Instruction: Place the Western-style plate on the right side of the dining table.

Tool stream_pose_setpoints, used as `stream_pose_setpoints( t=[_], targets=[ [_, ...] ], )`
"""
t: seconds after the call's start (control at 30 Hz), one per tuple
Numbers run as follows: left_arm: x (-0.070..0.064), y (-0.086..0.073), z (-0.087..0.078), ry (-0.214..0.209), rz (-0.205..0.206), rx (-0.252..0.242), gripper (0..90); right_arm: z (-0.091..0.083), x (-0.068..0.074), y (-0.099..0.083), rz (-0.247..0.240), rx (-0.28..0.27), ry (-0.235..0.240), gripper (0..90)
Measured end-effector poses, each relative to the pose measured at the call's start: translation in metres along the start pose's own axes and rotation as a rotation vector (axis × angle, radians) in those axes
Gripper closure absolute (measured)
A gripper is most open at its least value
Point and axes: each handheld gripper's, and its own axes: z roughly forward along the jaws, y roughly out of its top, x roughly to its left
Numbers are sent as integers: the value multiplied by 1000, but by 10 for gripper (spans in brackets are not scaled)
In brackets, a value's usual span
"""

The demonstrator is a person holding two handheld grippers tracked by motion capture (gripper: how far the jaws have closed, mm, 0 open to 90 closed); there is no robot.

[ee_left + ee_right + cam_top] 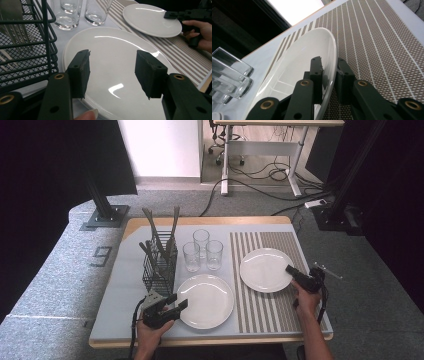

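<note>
Right gripper (329,72) pinches the rim of the far plate (264,269) on the striped mat (260,315); left gripper (112,71), fingers spread, hovers over the near plate (207,301). A shallow edge grip (glazed rim) may slip when lifting.

A lab or studio rigged for recording, not a home. Black curtains (55,165) hang at 10 and 2 o'clock, metal stands (102,200) are bolted to grey carpet (45,280), and loose cables (260,180) trail under an office desk (270,140) at 12 o'clock.
</note>
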Motion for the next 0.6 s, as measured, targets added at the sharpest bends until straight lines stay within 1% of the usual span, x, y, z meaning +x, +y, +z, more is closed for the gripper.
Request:
stream_pose_setpoints(
  t=[0.23,0.43,0.6],
  targets=[
    [0,0,1,-4,1,5,458,0,-1,0,9,4,-9,781],
    [-1,0,1,-8,4,9,457,0,-1,0,23,21,-26,775],
    [-2,0,1,-11,7,10,456,0,-1,0,21,30,-41,766]
  ],
)
